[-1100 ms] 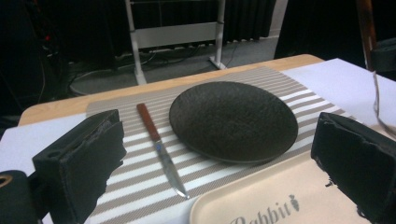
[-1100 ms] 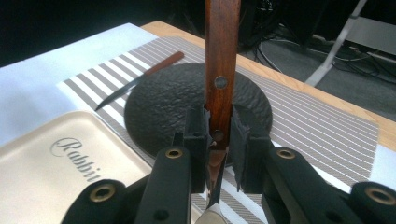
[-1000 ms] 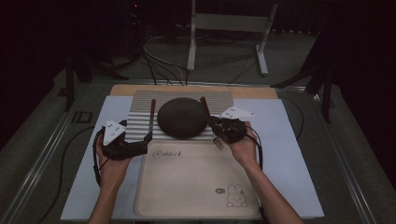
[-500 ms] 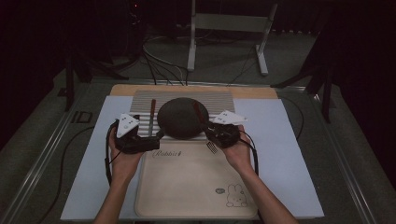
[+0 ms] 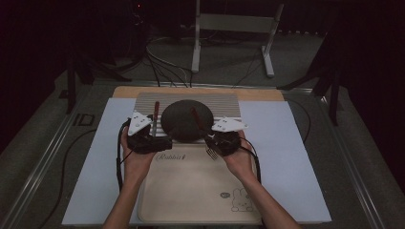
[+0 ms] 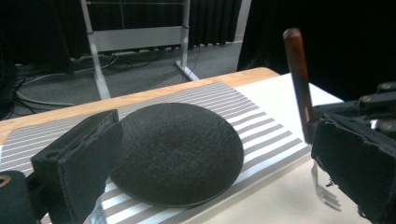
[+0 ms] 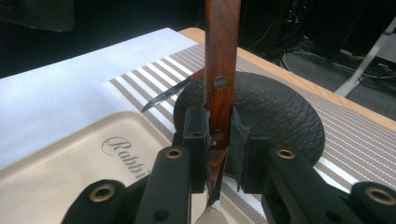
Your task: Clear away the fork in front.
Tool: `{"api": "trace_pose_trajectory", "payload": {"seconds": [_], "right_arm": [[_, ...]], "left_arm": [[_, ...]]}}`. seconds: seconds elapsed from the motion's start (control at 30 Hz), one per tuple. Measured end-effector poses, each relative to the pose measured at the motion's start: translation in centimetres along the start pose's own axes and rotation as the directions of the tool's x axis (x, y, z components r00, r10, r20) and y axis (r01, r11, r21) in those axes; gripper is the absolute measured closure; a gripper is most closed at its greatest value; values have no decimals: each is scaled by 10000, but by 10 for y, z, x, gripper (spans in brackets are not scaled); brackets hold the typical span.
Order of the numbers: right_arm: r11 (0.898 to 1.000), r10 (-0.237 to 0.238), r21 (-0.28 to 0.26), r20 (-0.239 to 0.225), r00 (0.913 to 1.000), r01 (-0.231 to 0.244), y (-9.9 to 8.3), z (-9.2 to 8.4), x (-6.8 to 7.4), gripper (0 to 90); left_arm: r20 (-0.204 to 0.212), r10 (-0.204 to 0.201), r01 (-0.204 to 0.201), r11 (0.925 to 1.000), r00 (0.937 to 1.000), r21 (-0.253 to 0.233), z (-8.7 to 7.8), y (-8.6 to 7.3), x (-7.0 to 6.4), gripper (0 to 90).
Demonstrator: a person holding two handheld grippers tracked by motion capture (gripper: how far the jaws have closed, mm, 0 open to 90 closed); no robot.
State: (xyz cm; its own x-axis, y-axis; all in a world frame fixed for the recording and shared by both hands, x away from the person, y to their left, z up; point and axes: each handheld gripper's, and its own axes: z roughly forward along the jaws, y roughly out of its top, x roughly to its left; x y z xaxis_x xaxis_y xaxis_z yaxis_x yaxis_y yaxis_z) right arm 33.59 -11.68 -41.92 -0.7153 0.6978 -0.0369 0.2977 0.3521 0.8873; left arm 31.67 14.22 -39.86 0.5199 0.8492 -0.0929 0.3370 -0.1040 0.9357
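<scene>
Striped mat [image 5: 224,101]; right tongs [image 7: 218,154] clamp fork [image 7: 220,70] upright.

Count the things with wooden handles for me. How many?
2: a fork clamped in the right gripper, and a knife lying on the striped mat, left of the plate.

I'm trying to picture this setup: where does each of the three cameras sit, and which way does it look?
High view: fixed above the person's side, looking forward and down on the pale blue table mat; shows both forearms, left gripper and right gripper.
Left gripper view: rides that gripper, looking low across the dark round plate; a black jaw rises lower left.
Right gripper view: rides that gripper, looking along jaws shut on the wooden-handled fork.
Shared: all three show the plate on the grey striped placemat.
</scene>
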Motion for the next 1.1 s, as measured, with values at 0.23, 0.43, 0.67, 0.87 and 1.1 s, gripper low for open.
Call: {"api": "trace_pose_trajectory", "payload": {"seconds": [0.23,0.43,0.67,0.87,1.1], "right_arm": [[10000,-18,-84,-90,10000,17,2,1,5,777],[9998,-107,-192,-176,9998,103,3,1,12,777],[9994,-165,-325,-309,9994,155,4,3,22,777],[9988,-77,-479,-411,9991,57,5,5,30,776],[9977,-56,-678,-393,9992,30,7,8,37,776]], "left_arm": [[159,19,-20,10000,9999,46,7,4,-8,33],[344,6,-10,9999,9994,113,14,7,-15,44],[532,88,-100,9997,9985,226,22,10,-24,71],[324,-64,58,9998,9995,184,27,11,-31,169],[927,-247,232,9996,9954,168,31,11,-35,470]]}}
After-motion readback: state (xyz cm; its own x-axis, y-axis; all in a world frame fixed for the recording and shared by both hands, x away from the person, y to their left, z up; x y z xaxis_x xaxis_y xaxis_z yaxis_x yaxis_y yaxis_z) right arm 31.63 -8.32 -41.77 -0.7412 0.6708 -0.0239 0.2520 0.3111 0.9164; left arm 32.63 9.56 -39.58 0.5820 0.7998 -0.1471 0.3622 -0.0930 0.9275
